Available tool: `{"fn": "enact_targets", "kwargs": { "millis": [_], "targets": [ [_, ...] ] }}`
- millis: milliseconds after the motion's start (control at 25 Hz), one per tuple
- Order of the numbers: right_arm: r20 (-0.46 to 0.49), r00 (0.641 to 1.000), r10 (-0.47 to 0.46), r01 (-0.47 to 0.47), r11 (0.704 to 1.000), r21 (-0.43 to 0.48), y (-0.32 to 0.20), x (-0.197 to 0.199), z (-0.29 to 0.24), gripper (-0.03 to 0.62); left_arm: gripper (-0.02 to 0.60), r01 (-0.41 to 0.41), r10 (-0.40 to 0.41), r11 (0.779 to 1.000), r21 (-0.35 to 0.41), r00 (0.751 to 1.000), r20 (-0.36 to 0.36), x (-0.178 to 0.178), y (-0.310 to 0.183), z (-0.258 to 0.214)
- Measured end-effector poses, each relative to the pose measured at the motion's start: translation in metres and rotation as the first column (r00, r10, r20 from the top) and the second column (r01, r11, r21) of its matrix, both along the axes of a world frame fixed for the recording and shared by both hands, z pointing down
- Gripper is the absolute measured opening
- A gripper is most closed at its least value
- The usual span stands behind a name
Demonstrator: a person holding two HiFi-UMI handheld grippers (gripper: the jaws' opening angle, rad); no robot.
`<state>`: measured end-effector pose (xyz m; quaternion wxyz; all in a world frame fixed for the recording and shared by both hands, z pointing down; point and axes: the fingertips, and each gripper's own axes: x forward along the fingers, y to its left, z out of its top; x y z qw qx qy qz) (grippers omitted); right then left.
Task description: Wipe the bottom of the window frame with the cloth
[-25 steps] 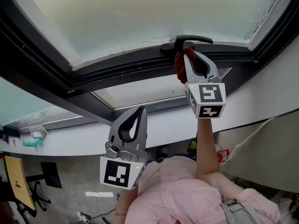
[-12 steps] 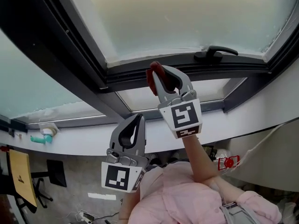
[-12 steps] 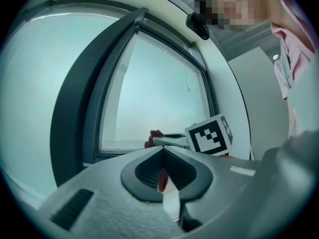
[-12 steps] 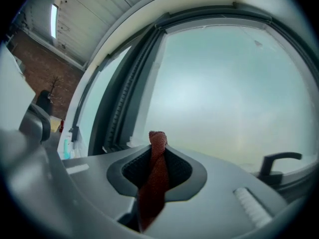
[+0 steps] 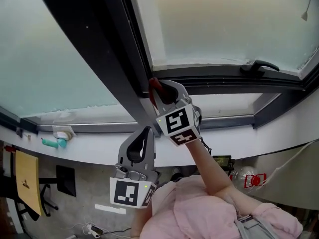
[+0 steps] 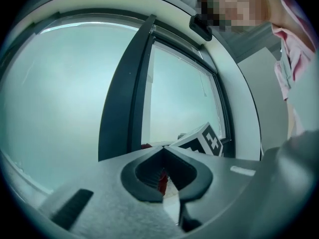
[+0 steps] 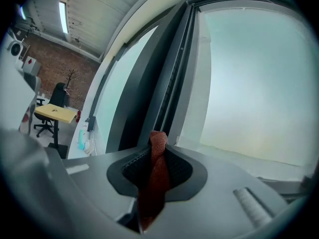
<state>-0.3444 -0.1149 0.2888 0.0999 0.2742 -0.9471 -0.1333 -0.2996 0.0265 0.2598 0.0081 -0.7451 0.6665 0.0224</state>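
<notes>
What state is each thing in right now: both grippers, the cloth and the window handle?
right gripper, shut on the cloth.
left gripper, shut, holding nothing.
cloth, bunched between the jaws, its tip up by the window frame.
window handle, lying flat along the frame.

text: none legible | labels, brands, numbers, signs: none legible
</notes>
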Motion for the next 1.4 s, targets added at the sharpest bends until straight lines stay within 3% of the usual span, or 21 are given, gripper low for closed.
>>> {"fn": "enact_targets", "kwargs": {
  "millis": [200, 360, 640, 1240, 1400],
  "targets": [
    [0.014, 1.0, 0.009, -0.009, 1.0, -0.002, -0.004, -0.008, 0.005, 0.067, -0.005, -0.014, 0.014, 1.0, 0.0, 1.0, -0.01, -0.015, -0.002, 0.003],
    [0.062, 0.998, -0.016, 0.018, 0.999, -0.046, -0.005, -0.007, 0.006, 0.067, -0.005, -0.069, 0.068, 0.998, -0.008, 0.998, -0.012, -0.006, -0.011, 0.005],
    [0.072, 0.997, -0.009, 0.011, 1.0, -0.028, -0.005, -0.006, 0.006, 0.067, -0.005, -0.14, 0.14, 0.99, -0.027, 0.99, -0.005, 0.01, -0.023, 0.006],
    [0.029, 1.0, -0.008, 0.01, 0.998, -0.069, -0.006, -0.006, 0.009, 0.067, -0.006, -0.114, 0.118, 0.991, -0.075, 0.992, 0.048, 0.012, -0.024, 0.0],
    [0.032, 0.999, -0.012, 0.015, 0.996, -0.086, -0.007, -0.007, 0.009, 0.067, -0.006, -0.115, 0.116, 0.993, -0.03, 0.992, 0.043, 0.016, -0.026, -0.014]
  ]
}}
